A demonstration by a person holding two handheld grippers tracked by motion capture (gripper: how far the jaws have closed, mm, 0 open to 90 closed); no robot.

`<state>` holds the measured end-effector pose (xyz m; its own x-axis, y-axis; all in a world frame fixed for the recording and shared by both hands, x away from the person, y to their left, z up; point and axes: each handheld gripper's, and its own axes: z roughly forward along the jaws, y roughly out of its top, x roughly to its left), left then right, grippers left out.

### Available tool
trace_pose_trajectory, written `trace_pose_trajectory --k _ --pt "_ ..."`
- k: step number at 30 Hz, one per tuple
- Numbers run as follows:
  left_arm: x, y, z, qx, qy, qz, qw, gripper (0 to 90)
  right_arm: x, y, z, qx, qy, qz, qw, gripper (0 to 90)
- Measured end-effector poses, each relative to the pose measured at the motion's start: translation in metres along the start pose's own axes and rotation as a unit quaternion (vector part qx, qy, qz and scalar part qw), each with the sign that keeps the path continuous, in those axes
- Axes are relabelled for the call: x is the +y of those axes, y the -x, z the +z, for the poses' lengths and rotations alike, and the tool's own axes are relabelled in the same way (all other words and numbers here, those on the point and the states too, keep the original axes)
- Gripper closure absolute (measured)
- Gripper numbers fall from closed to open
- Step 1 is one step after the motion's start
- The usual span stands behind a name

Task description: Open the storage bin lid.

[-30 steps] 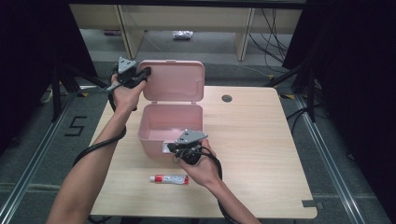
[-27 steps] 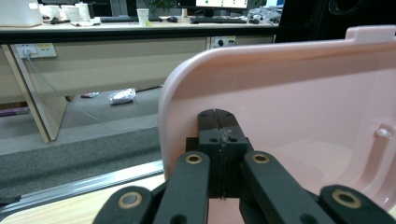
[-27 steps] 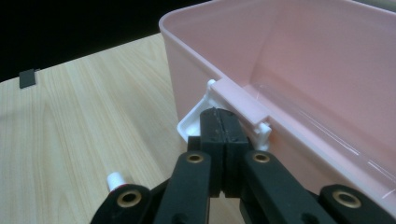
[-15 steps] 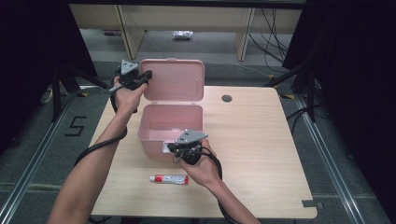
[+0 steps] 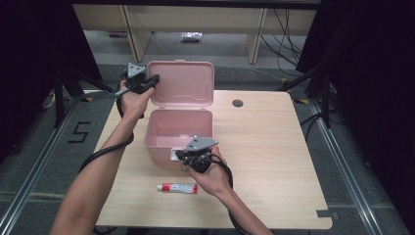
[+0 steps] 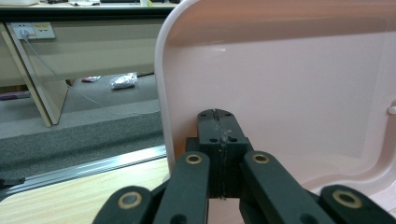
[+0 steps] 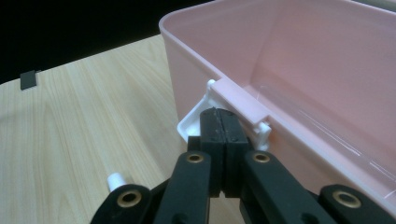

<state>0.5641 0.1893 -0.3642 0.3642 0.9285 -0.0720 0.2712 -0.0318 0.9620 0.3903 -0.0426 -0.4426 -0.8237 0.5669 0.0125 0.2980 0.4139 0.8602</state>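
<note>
Box: the pink box (image 5: 178, 131) is sitting open on the tabletop (image 5: 264, 147), directly ahead of the right gripper's fingers.
Lid: the lid (image 5: 182, 84) is standing upright, just beyond the left gripper's fingers, likely being propped so it stays open.
Left gripper (image 6: 219, 135): fingers are clenched on nothing, tips pressing at the lid's inner face near its edge.
Right gripper (image 7: 223, 128): fingers are clenched empty, resting against the white latch (image 7: 194, 122), probably steadying the box.
Tube: a small tube (image 5: 177, 188) is lying behind the right fingers, apparently waiting to go in.
</note>
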Motion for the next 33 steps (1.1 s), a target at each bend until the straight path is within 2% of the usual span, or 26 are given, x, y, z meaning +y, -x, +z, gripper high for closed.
trace_pose_trajectory --k 11,12,14,15,16,29,32,33 --pt "0.002 0.007 -0.003 -0.008 0.005 0.008 0.9999 89.9 0.0 0.001 0.0 0.001 -0.001 -0.001 1.0 90.0" --pt "0.002 0.007 -0.004 -0.009 0.005 0.008 0.9999 89.9 0.0 -0.001 0.0 0.001 -0.004 0.008 1.0 90.0" --pt "0.002 0.008 -0.005 -0.01 0.005 0.009 0.9999 89.8 0.001 0.0 0.001 0.003 -0.002 0.001 1.0 90.0" --pt "0.002 0.008 -0.006 -0.01 0.006 0.009 0.9999 89.8 0.001 -0.001 0.0 0.001 -0.006 0.009 0.9999 90.0" --pt "0.002 0.008 -0.007 -0.011 0.005 0.011 0.9999 89.8 0.001 0.0 0.0 0.002 -0.005 0.005 1.0 90.0" --pt "-0.008 0.016 -0.03 -0.036 -0.006 0.018 0.9992 89.1 0.001 -0.001 0.0 0.004 -0.008 0.013 0.9999 90.0" --pt "-0.009 0.016 -0.037 -0.039 -0.006 0.016 0.9991 87.4 0.001 0.0 0.001 0.004 -0.002 0.013 0.9999 90.0" --pt "-0.009 0.016 -0.04 -0.041 -0.007 0.015 0.999 87.4 0.001 0.001 0.0 0.006 -0.008 0.005 0.9999 90.0"
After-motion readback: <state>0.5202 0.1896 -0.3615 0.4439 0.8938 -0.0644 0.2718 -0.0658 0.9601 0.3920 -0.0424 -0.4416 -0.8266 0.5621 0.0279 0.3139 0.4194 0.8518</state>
